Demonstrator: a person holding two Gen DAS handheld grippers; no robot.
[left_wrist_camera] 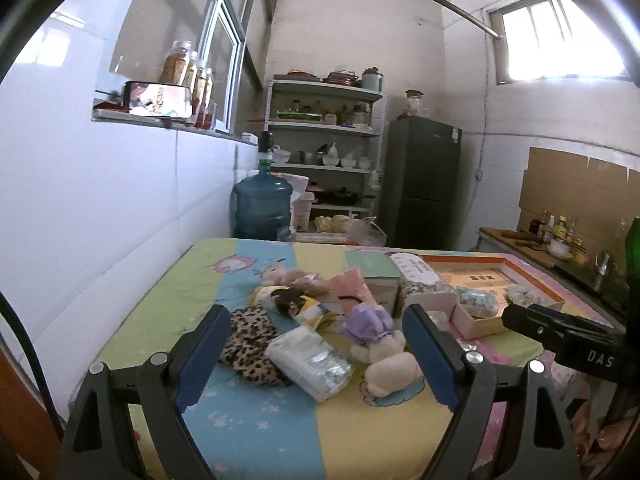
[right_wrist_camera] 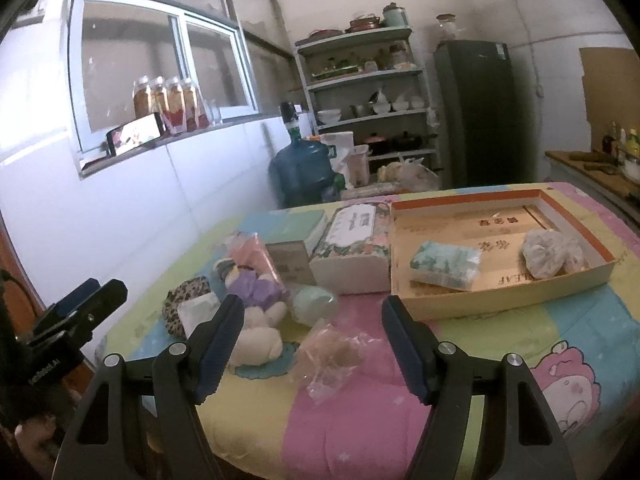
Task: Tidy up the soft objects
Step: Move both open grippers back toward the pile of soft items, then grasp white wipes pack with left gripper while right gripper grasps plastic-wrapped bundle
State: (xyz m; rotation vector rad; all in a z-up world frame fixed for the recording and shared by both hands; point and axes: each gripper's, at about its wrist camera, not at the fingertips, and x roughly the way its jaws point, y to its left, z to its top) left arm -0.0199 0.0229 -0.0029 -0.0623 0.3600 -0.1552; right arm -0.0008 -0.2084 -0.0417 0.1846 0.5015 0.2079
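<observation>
1. Both grippers, left (left_wrist_camera: 316, 354) and right (right_wrist_camera: 312, 342), hover with fingers spread, empty.
2. Cream plush toy (left_wrist_camera: 386, 364) in purple lies on the colourful bench (left_wrist_camera: 248, 420) beside a leopard-print cloth (left_wrist_camera: 250, 344).

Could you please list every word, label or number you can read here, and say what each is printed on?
"DAS": white letters on the right hand-held gripper.
"LEAF": upside down on the floor of the cardboard tray, start cut off.
Chinese characters inside the tray: too blurred to read.
Label on the floral tissue box: too small.
Print on the left hand-held gripper: blurred.
</observation>
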